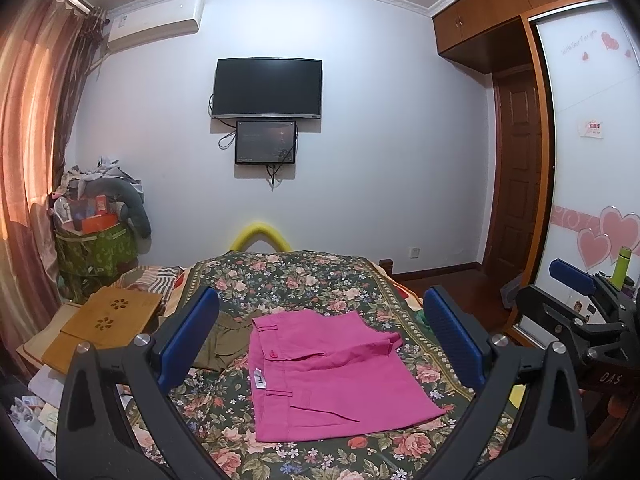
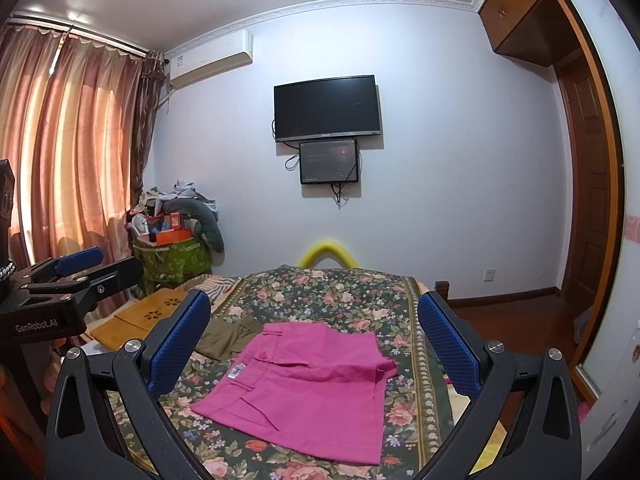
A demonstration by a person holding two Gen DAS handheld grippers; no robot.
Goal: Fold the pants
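Blue-padded fingers [image 1: 188, 336] of left gripper [image 1: 320, 340] and right gripper [image 2: 316, 344] spread wide, empty, above folded pink pants [image 1: 324, 376] on floral bedspread [image 1: 304, 276].

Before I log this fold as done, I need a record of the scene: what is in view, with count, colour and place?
pink pants: 1, pink, folded flat on the bed, between both grippers' fingers in view
olive garment: 1, olive green, on the bed left of the pink pants
bedspread: 1, dark floral, covering the bed
wooden boards: 2, tan, at the bed's left edge
television: 1, black, on the far wall
small screen: 1, dark, under the television
air conditioner: 1, white, high on the wall
curtains: pinkish, at left
left gripper: 1, black with blue pads, open, empty
right gripper: 1, same, open, empty
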